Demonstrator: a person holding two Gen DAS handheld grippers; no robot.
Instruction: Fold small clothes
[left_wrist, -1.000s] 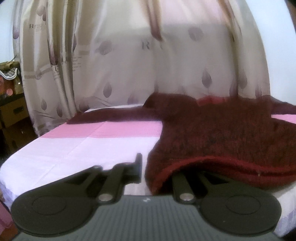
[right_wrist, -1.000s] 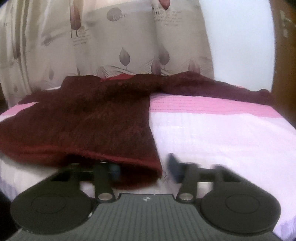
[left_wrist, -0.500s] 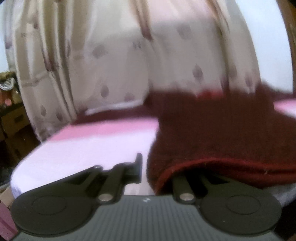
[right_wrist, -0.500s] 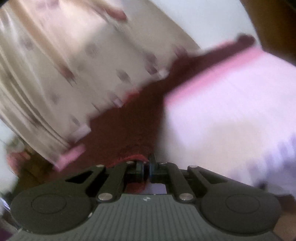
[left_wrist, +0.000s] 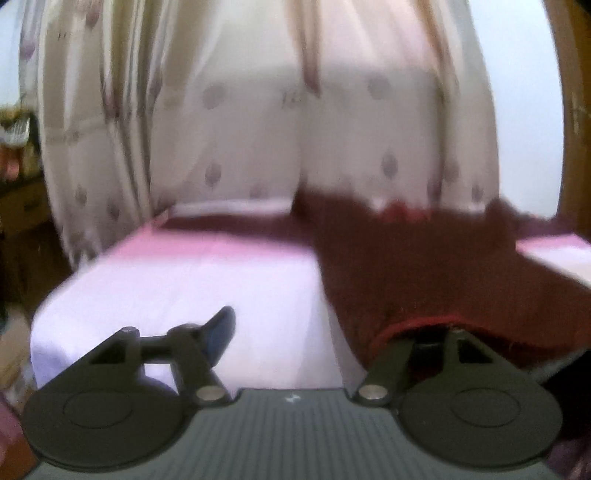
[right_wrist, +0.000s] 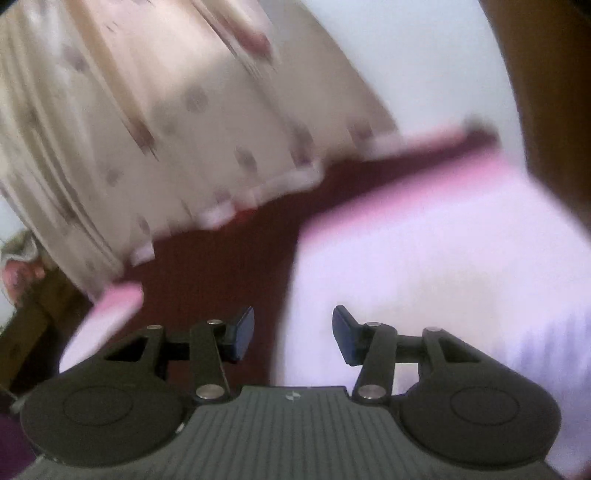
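Observation:
A dark red knitted sweater (left_wrist: 424, 266) lies spread on the pink and white bed (left_wrist: 184, 288), its sleeves stretched along the far edge. My left gripper (left_wrist: 325, 328) is opening. Its left finger stands free over the sheet, and the sweater's red hem drapes over its right finger and hides the tip. In the right wrist view the sweater (right_wrist: 229, 266) lies beyond the left finger. The jaws of my right gripper (right_wrist: 293, 332) are opening too, with nothing between the blue pads. Both views are blurred by motion.
A cream curtain (left_wrist: 295, 110) with a leaf pattern hangs right behind the bed. Wooden furniture with clutter (left_wrist: 22, 206) stands to the left. A brown wooden panel (right_wrist: 554, 92) rises at the right. The near edge of the bed lies just below both grippers.
Both grippers have risen. The left jaws, close together at the sweater's hem before, have spread wide. The right jaws, shut at the hem half a second ago, have parted and hold nothing.

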